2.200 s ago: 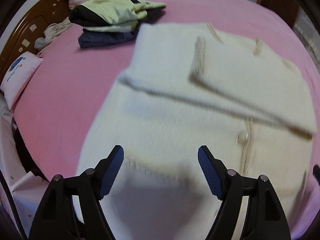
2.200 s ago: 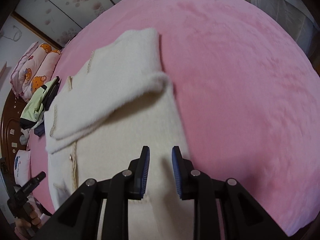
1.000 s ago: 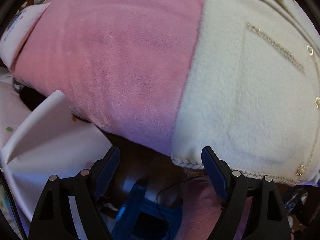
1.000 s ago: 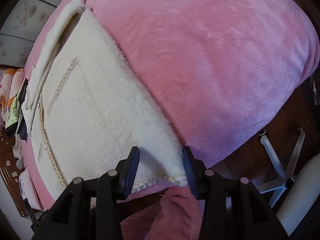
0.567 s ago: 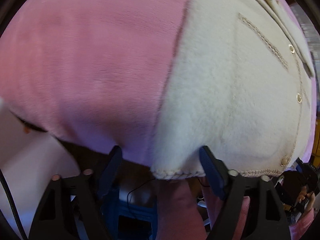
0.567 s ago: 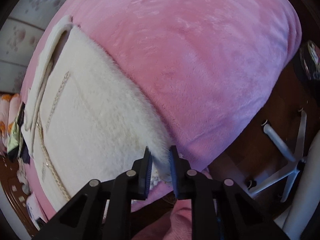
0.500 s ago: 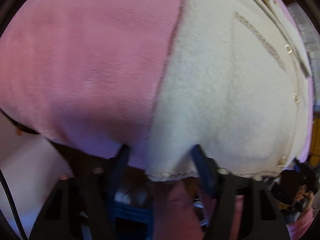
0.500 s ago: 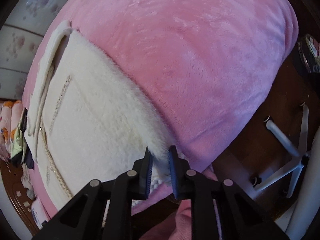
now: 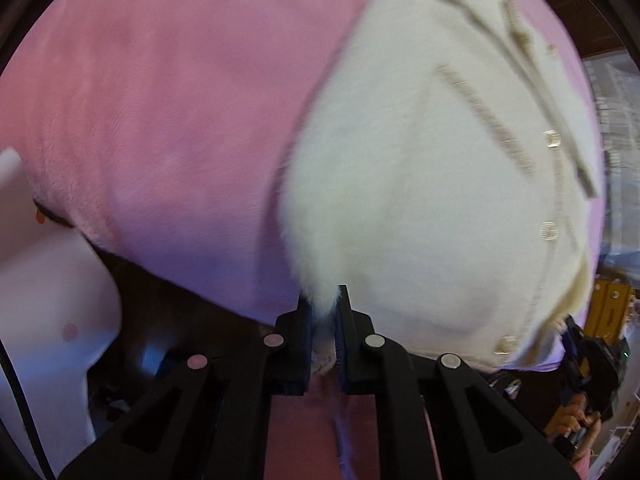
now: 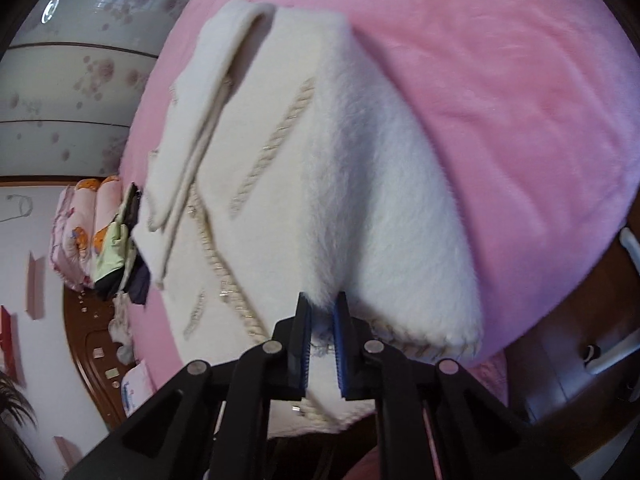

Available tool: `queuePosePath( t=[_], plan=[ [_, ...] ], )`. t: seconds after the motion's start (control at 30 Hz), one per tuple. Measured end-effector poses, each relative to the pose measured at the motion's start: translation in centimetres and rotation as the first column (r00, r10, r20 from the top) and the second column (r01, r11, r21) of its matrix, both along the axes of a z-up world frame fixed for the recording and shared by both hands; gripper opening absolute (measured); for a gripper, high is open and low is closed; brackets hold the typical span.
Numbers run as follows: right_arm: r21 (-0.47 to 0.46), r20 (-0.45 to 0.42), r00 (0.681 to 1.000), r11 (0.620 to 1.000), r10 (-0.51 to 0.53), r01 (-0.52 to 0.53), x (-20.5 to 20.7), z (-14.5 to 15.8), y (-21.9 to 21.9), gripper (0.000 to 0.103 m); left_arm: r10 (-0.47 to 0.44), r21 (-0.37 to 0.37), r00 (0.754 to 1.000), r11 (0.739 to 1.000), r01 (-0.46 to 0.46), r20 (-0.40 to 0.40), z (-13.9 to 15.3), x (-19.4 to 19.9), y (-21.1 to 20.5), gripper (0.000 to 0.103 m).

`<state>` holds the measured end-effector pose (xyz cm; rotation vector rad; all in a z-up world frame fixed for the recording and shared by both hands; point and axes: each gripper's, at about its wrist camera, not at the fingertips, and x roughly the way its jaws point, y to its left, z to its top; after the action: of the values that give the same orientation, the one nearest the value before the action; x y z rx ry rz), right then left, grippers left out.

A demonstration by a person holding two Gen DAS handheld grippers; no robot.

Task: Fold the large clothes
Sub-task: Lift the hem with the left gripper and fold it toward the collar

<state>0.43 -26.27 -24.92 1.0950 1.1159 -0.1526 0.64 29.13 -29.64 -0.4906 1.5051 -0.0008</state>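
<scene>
A fluffy cream cardigan [image 9: 432,200] with braided trim and gold buttons lies on a pink bed [image 9: 160,120], its sleeves folded across the body. My left gripper [image 9: 323,304] is shut on the hem's left corner at the bed's near edge. My right gripper [image 10: 321,308] is shut on the cardigan [image 10: 320,184] at the hem's right side, and the fabric there is lifted off the pink bed [image 10: 520,120]. The other gripper and hand [image 9: 588,364] show at the lower right of the left wrist view.
A stack of folded clothes [image 10: 120,248] and pink pillows [image 10: 80,232] lie at the head of the bed by the wooden headboard [image 10: 92,340]. A white sheet [image 9: 44,312] hangs beside the bed. White chair legs [image 10: 616,344] stand on the floor.
Both grippers dropped to the cardigan's hem at the bed edge. The right shut on it first, then the left closed on its corner. The hem now rises off the bed.
</scene>
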Motion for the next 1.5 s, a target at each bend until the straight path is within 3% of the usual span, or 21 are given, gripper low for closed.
queuePosePath(
  t=[0.3,0.4,0.53,0.67,0.77,0.87,0.97,1.0,1.07,1.13,1.23,1.27,1.33,1.37,1.43,1.5],
  plan=[
    [0.106,0.121,0.990,0.991,0.075,-0.088,5.8,3.9,1.1,0.008,-0.040,-0.083,0.976,0.995,0.059,0.212,10.4,4.6,-7.9,0.005],
    [0.116,0.197,0.976,0.986,0.096,-0.120,7.8,6.1,0.4,0.008,0.007,-0.172,0.958,0.984,0.044,0.286,13.9,7.2,-9.8,0.005],
    [0.008,0.314,0.933,0.982,0.178,-0.190,11.3,9.8,-0.2,0.008,0.067,-0.228,0.911,0.973,0.030,0.406,17.5,10.8,-10.2,0.005],
    [-0.022,0.431,0.888,0.985,0.162,-0.169,14.5,12.3,-2.3,0.007,0.152,-0.275,0.852,0.961,-0.009,0.502,20.6,14.8,-9.8,0.005],
    [-0.074,0.500,0.854,0.990,0.144,-0.124,17.1,14.0,-4.4,0.005,0.182,-0.241,0.799,0.969,-0.048,0.573,22.0,18.1,-9.5,0.005],
    [-0.108,0.591,0.796,0.991,0.128,-0.079,19.6,15.5,-6.9,0.000,0.225,-0.257,0.773,0.963,-0.082,0.594,22.3,21.2,-8.6,0.005],
    [-0.027,0.679,0.734,1.000,0.025,-0.010,22.5,16.2,-10.1,0.000,0.297,-0.313,0.760,0.941,-0.129,0.578,21.8,24.3,-7.7,0.005],
    [-0.019,0.684,0.730,1.000,0.011,0.003,23.5,16.3,-11.0,0.000,0.299,-0.298,0.756,0.944,-0.144,0.583,21.3,24.8,-7.7,0.005],
    [-0.060,0.672,0.740,0.998,0.025,0.021,25.7,16.6,-12.1,0.000,0.269,-0.218,0.757,0.961,-0.170,0.595,20.8,26.5,-8.3,0.005],
    [-0.134,0.616,0.781,0.991,0.101,-0.022,27.8,16.5,-12.2,0.000,0.257,-0.182,0.759,0.966,-0.184,0.599,20.5,27.9,-8.6,0.005],
    [-0.271,0.376,0.879,0.942,0.293,-0.198,31.2,14.2,-11.5,0.000,0.253,-0.159,0.775,0.967,-0.197,0.579,19.8,28.5,-9.3,0.005],
    [-0.295,0.306,0.888,0.921,0.342,-0.253,32.1,13.3,-11.0,0.000,0.244,-0.142,0.780,0.970,-0.198,0.577,19.5,28.5,-9.6,0.005],
    [-0.296,0.165,0.874,0.868,0.457,-0.399,33.7,10.3,-9.7,0.004,0.232,-0.124,0.790,0.973,-0.197,0.568,18.7,28.7,-10.2,0.005],
    [-0.276,0.138,0.858,0.852,0.494,-0.445,34.2,9.1,-9.2,0.004,0.228,-0.113,0.794,0.973,-0.200,0.564,18.5,28.6,-10.5,0.005],
    [-0.248,0.061,0.817,0.801,0.574,-0.545,35.1,6.4,-8.0,0.004,0.224,-0.089,0.797,0.973,-0.211,0.561,17.9,28.6,-10.6,0.005],
    [-0.233,-0.004,0.766,0.744,0.643,-0.626,35.9,4.5,-6.9,0.011,0.229,-0.081,0.795,0.971,-0.223,0.561,17.8,28.4,-10.6,0.005]
  ],
)
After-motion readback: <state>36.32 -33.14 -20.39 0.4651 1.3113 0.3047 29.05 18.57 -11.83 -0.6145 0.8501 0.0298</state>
